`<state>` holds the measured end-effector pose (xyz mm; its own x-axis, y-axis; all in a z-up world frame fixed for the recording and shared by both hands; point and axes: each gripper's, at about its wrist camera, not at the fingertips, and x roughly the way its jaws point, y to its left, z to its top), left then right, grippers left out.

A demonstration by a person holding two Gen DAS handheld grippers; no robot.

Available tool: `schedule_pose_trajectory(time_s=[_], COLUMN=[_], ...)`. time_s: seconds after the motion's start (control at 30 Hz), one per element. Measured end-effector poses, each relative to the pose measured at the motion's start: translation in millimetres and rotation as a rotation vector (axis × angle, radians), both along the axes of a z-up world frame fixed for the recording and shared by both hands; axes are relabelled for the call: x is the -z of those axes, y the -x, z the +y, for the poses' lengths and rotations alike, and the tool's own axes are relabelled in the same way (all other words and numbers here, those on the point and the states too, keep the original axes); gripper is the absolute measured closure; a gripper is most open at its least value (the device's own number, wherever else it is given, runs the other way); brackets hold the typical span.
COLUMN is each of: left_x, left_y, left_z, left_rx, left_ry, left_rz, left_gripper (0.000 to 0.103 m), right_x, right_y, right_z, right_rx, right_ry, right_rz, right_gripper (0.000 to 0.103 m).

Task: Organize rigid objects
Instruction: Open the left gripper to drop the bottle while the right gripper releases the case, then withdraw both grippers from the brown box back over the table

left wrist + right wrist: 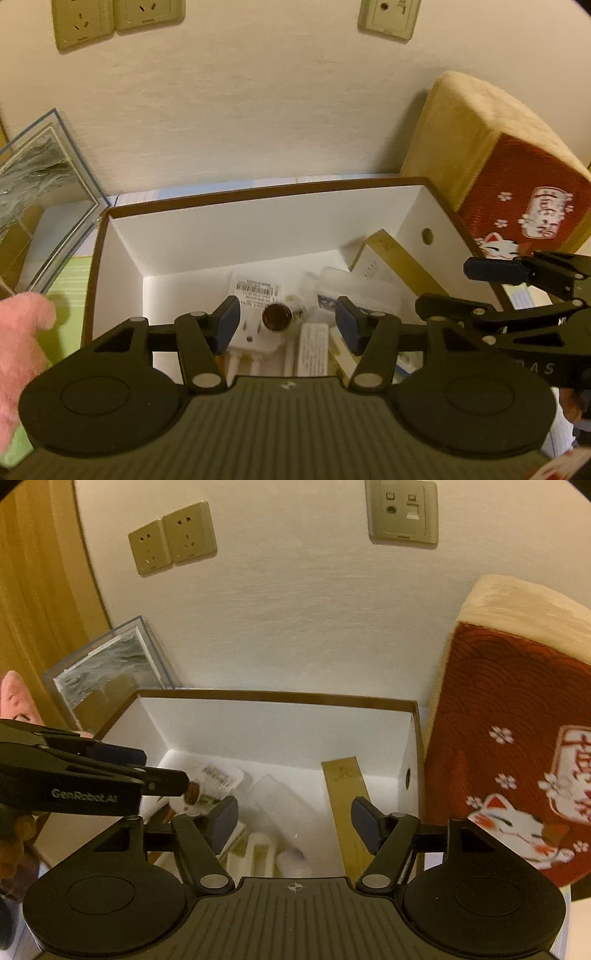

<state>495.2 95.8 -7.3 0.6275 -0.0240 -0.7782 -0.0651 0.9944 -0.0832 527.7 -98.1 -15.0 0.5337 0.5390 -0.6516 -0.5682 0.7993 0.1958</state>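
Left gripper jaws apart, empty | right gripper jaws apart, empty | one box | one brown-capped bottle

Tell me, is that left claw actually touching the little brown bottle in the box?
Apart. The left wrist view shows the left gripper open, with the brown bottle lying in the white box between its fingers, white floor visible on either side.

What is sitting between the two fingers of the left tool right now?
A small brown-capped bottle lies in the box between the open left tool's fingers, untouched by either. The left wrist view shows this.
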Motion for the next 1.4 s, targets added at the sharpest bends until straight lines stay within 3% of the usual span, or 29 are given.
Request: schedule_pose_trajectory(time_s=[0.2,0.43,0.9,1.4], left_x=[-16.5,-34.4,-44.8,-37.2], left_y=[33.7,75.9,169.0,229.3], left_z=[-3.5,-11.0,-17.5,-35.6], left_rx=[-0.014,-0.021,-0.037,-0.065], left_ry=[0.039,0.034,0.058,0.049], left_rz=[-0.027,-0.061,-0.066,-0.037], left_gripper=[0.049,0.047,0.046,0.045], right_x=[-9.3,-22.5,-33.9,-13.9], right_y=[24.8,62.0,132.0,188.4], right_z=[-14.8,-32.2,-65.9,-80.3], right_rx=[0.016,0.032,0.049,0.066], right_ry=[-0.024,-0.048,-0.084,-0.053], right_rz=[0.007,0.015,0.057,0.137], right_gripper=[0.035,0.034,0.034,0.034])
